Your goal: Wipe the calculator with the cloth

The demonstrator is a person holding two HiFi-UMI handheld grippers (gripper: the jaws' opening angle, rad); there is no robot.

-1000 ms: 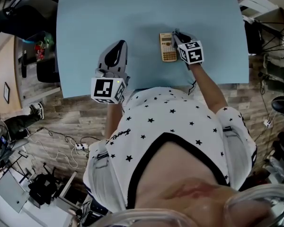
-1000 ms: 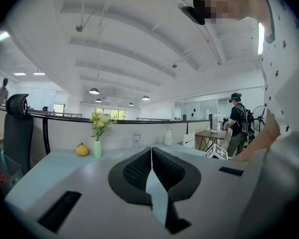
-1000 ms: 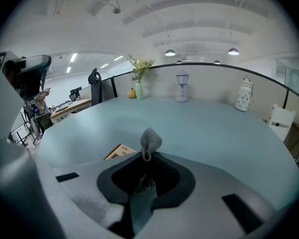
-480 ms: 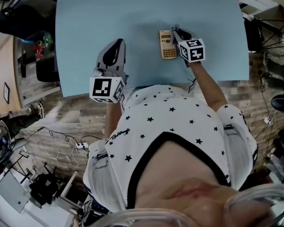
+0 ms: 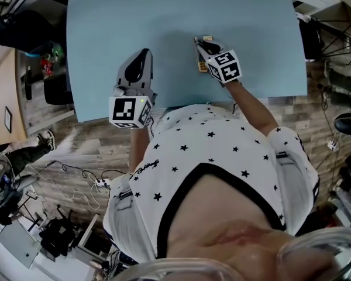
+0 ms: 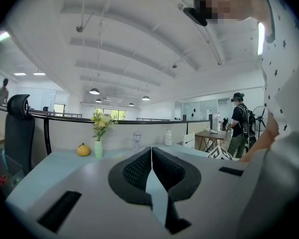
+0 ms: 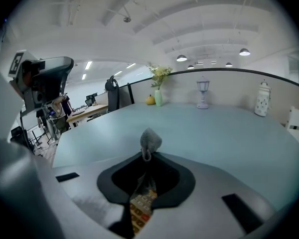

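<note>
Half calculator [image 7: 139, 210] hidden under R gripper [image 5: 205, 43], jaws pinching cloth [image 7: 150, 141]; L gripper [image 6: 151, 156] jaws clenched.

Calculator [image 7: 141, 208] on table [image 5: 105, 40] beneath right gripper [image 7: 147, 151] and cloth [image 7: 150, 141]; left gripper [image 5: 142, 54] apart, leftward.

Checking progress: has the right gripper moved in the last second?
Yes. The right gripper, holding the cloth, shifted left, from beside the calculator to over it.

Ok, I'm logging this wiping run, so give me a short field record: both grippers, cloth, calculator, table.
left gripper: jaws together, empty, apart from the calculator
right gripper: jaws shut on cloth, over calculator
cloth: grey, pinched at the jaw tips
calculator: lying on table beneath right gripper
table: light blue top
</note>
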